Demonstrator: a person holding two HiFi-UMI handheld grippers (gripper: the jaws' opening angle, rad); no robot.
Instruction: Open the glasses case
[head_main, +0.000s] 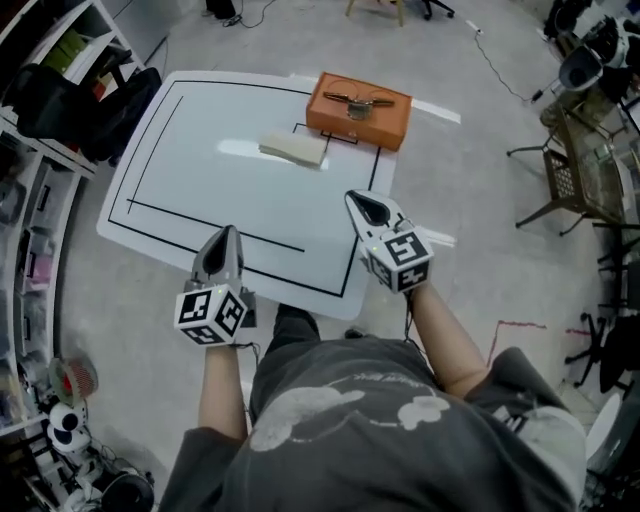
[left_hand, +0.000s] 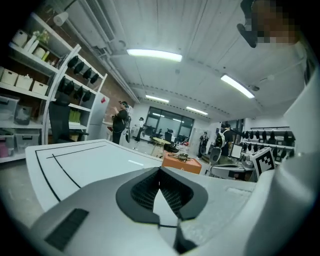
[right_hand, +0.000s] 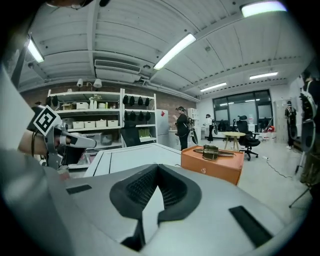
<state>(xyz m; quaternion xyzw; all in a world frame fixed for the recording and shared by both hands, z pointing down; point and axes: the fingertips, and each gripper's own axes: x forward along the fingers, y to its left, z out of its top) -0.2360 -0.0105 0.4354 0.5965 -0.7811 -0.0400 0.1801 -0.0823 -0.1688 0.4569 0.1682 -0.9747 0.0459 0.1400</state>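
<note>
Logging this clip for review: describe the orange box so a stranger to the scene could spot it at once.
Start at the white table marked with black lines and go to its far right corner. The orange box sits there with a metal piece on top. Its neighbour, a flat cream object, is pale and low; the box is bright orange and taller.

1. No word, number or brand name can be read in any view.
2. The left marker cube (head_main: 211, 314) and the right marker cube (head_main: 403, 262) carry only black-and-white square code patterns, no letters.
3. The orange box (right_hand: 220, 167) has a tiny pale mark on its front, too small to read.
4. The person's grey shirt (head_main: 300, 470) shows a pale graphic without legible lettering.
</note>
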